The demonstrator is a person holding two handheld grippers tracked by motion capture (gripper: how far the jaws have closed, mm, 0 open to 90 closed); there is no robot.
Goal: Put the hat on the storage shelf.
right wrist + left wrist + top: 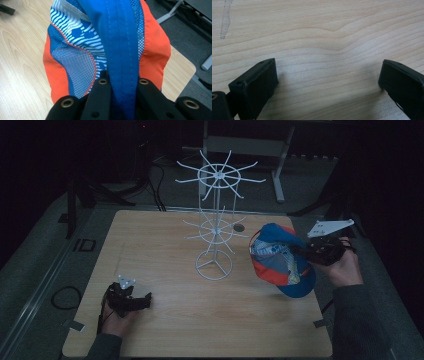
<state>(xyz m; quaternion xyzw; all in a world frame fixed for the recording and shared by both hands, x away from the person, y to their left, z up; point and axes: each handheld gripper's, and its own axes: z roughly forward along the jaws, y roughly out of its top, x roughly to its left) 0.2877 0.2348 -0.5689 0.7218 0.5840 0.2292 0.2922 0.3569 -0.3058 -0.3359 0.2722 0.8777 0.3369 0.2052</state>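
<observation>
Right gripper point(306, 251) jaws clamp the blue strip of the cap point(280, 261), held above the desk point(200, 320) at 3 o'clock of the wire rack point(216, 220); left gripper point(142, 301) jaws wide, empty

Your right gripper point(122, 87) has its jaw tips buried in the cap's point(112, 45) blue fabric, so you cannot see the pads. The cap's crown runs off the top edge of the right gripper view. In the left gripper view both jaws of your left gripper point(328, 75) are cut off at the bottom edge. From above, the room behind the wire display rack point(216, 222) is too dark to make out.
</observation>
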